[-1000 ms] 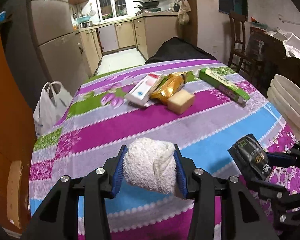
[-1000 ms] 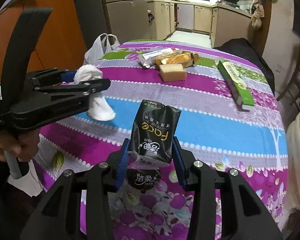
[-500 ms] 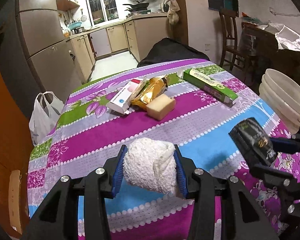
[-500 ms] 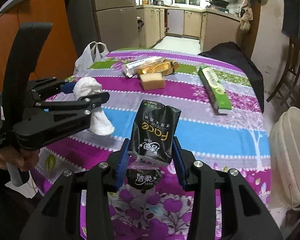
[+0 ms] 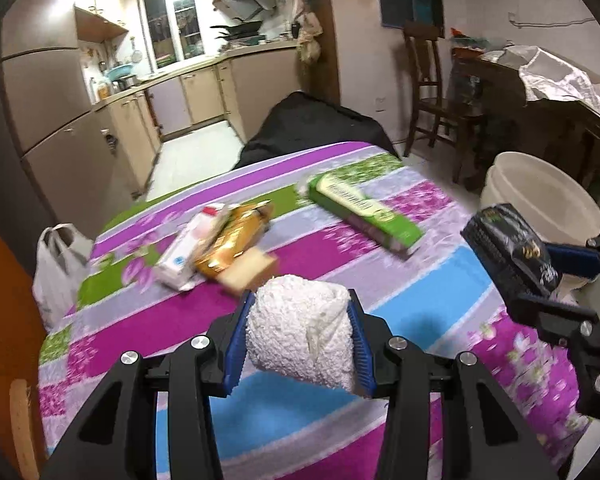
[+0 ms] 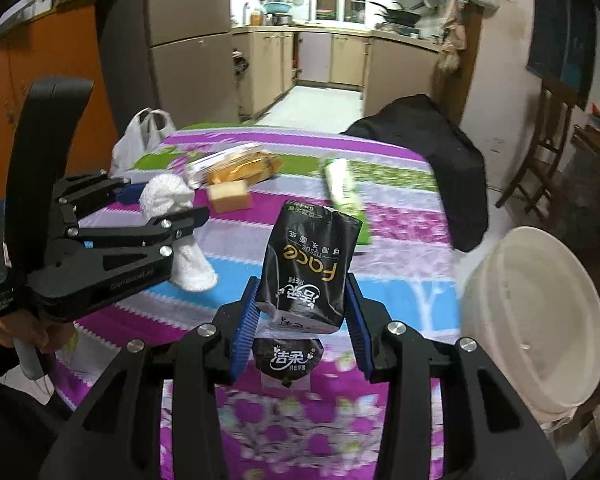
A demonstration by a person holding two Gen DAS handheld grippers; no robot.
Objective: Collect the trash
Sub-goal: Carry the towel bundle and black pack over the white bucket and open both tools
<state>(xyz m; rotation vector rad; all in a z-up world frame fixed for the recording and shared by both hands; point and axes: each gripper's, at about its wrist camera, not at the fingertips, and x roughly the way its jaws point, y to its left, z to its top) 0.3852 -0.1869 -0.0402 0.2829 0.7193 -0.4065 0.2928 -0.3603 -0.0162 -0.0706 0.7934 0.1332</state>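
While both of our claws hang above the striped, flowered tablecloth (image 5: 428,284), each has a piece of trash clamped between its blue pads. Our left gripper (image 5: 300,344) is clenched on a crumpled white paper towel (image 5: 300,332), which fills the gap between the pads and bulges out toward the far side. In the right wrist view that same gripper (image 6: 168,208) shows at the left, and the towel (image 6: 188,264) trails down from its jaws without our being able to tell whether the tail touches the cloth.

Our right gripper (image 6: 304,312) is squeezed on a black tissue packet (image 6: 308,272) with gold lettering; the packet stands upright between the pads and sticks out past them. From the left wrist view the packet (image 5: 508,252) and right gripper (image 5: 548,280) appear at the right edge, over the near right part of the table.

Farther off on the cloth lie a white carton (image 5: 188,252), a golden snack wrapper (image 5: 232,240) resting partly on it, and a tan block (image 5: 248,272) touching the wrapper's near end. A long green box (image 5: 364,212) lies apart, to the far right. A stack of white basins (image 6: 540,320) sits just off the table's right edge, close beside the packet. A white plastic bag (image 5: 60,264) hangs at the table's left side.
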